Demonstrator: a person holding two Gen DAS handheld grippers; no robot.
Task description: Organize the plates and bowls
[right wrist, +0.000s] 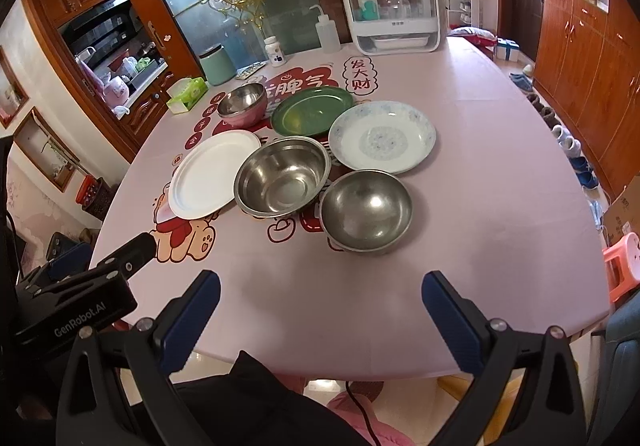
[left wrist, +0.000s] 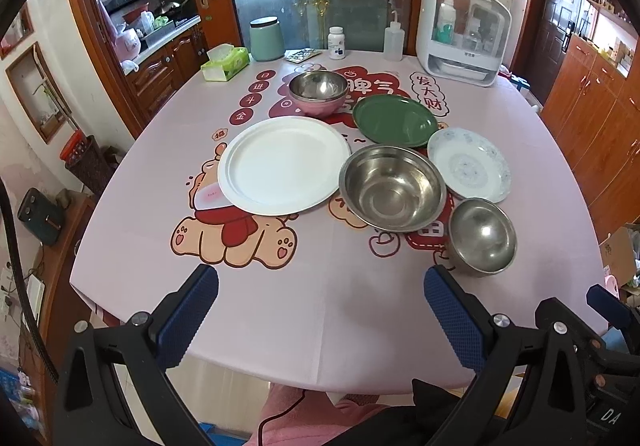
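Six dishes sit grouped mid-table. A large white plate (left wrist: 284,164) (right wrist: 214,171) lies left, a green plate (left wrist: 395,120) (right wrist: 312,111) behind, a white plate with blue flowers (left wrist: 468,163) (right wrist: 382,136) right. A wide steel bowl (left wrist: 392,185) (right wrist: 282,175) is in the middle, a smaller steel bowl (left wrist: 482,236) (right wrist: 366,210) nearest, a pink steel-lined bowl (left wrist: 318,93) (right wrist: 243,104) at the back. My left gripper (left wrist: 320,298) and right gripper (right wrist: 320,302) hover open over the near table edge, empty, short of the dishes.
Along the far edge of the pink printed tablecloth (left wrist: 320,326) stand a tissue box (left wrist: 225,63), a green canister (left wrist: 266,39), a pill bottle (left wrist: 337,42), a squeeze bottle (left wrist: 394,37) and a white bottle cabinet (left wrist: 462,33). A pink stool (right wrist: 624,258) stands right of the table.
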